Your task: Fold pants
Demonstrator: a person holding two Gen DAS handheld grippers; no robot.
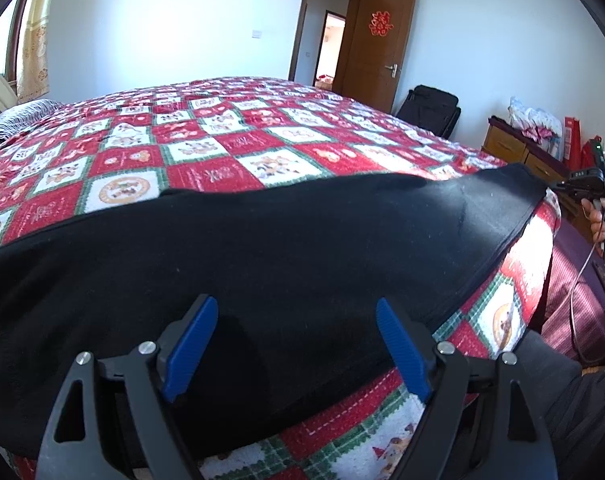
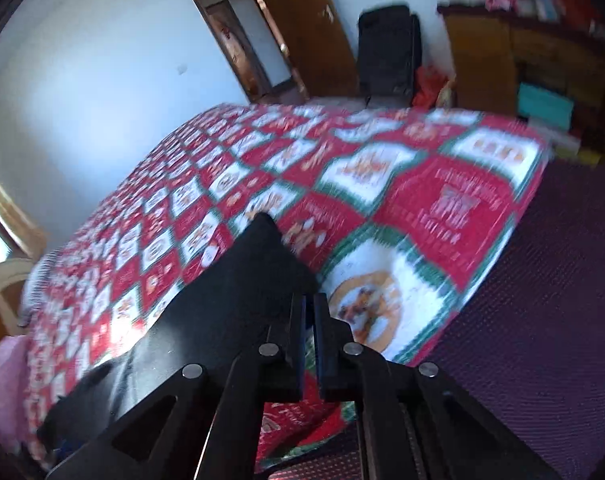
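Observation:
Black pants (image 1: 262, 256) lie spread across the near edge of a bed with a red, white and green patchwork quilt (image 1: 206, 136). My left gripper (image 1: 296, 312) is open, its blue pads (image 1: 190, 348) wide apart just above the pants' near edge. My right gripper (image 2: 309, 308) is shut on a corner of the pants (image 2: 238, 280), at the bed's right end. In the left wrist view it shows at the far right (image 1: 558, 186), held by a hand at the pants' corner. The right wrist view is motion-blurred.
The quilt (image 2: 422, 184) hangs over the bed's edge above a purple mat (image 2: 542, 300). A wooden cabinet (image 1: 518, 152), a black bag (image 1: 428, 110) and an open brown door (image 1: 376, 48) stand beyond. A striped pillow (image 1: 18, 120) lies far left.

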